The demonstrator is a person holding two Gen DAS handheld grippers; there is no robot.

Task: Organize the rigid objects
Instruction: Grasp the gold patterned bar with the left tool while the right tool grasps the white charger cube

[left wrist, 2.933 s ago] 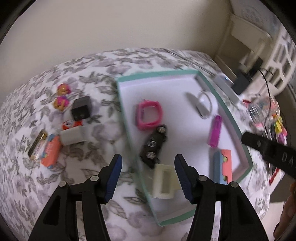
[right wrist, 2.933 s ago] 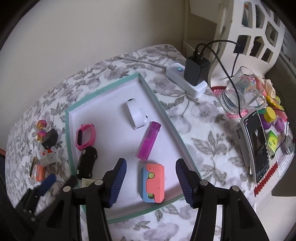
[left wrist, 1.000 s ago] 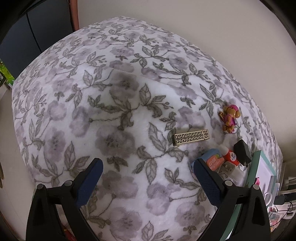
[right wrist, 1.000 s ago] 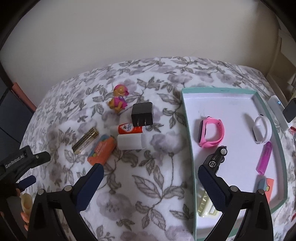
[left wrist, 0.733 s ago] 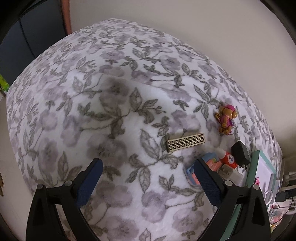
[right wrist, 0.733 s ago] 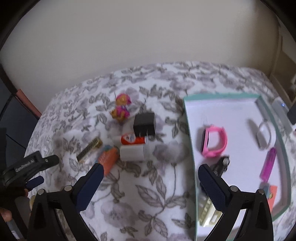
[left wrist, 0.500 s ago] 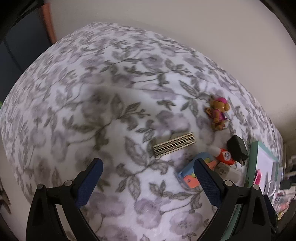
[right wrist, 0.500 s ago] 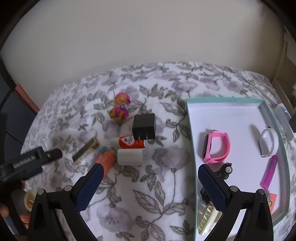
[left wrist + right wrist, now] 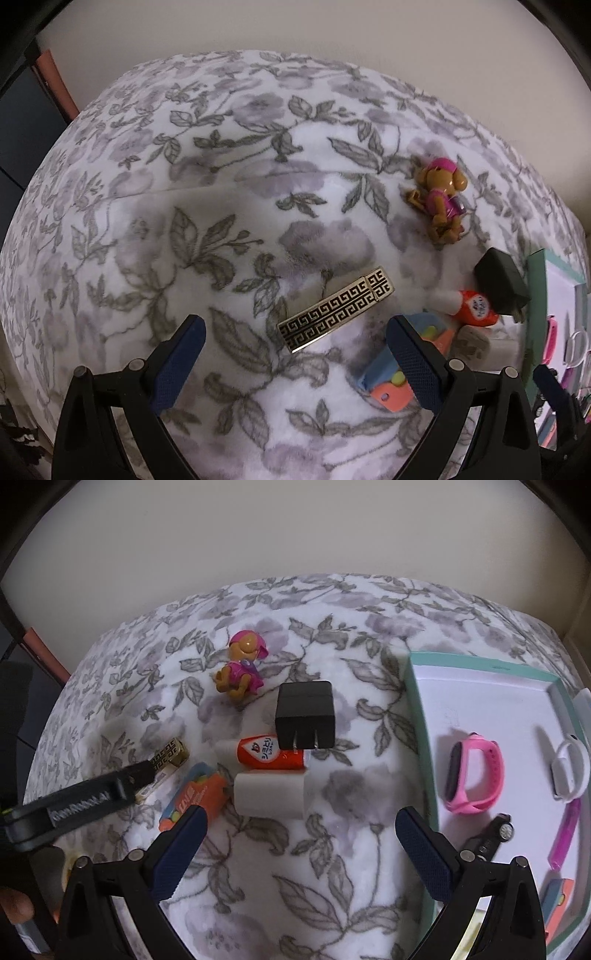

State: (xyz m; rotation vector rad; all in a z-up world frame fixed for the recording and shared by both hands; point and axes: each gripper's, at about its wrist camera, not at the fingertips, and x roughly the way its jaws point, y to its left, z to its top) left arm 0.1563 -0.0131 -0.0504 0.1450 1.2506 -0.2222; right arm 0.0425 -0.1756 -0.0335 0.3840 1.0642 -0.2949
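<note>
My left gripper (image 9: 293, 341) is open, with the gold patterned lighter (image 9: 334, 309) lying between and just beyond its fingertips. In the right wrist view the left gripper (image 9: 140, 771) reaches over that lighter (image 9: 170, 754). My right gripper (image 9: 301, 829) is open and empty, just short of the white adapter (image 9: 271, 794). Beyond it lie the orange bottle (image 9: 271, 754), the black charger (image 9: 305, 714), the pink dog toy (image 9: 242, 672) and an orange-blue case (image 9: 194, 797). The teal tray (image 9: 421, 716) at the right holds a pink watch (image 9: 474, 771) and a white band (image 9: 570, 771).
The objects lie on a floral blanket (image 9: 207, 206) against a beige wall. The tray also holds a purple lighter (image 9: 565, 832), a black toy car (image 9: 491, 836) and another orange-blue case (image 9: 557, 893). The blanket drops off at the left near a dark gap.
My left gripper swung from the tray to the loose objects and closed in on the gold lighter. My right gripper moved left off the tray, opened wider and came nearer the white adapter.
</note>
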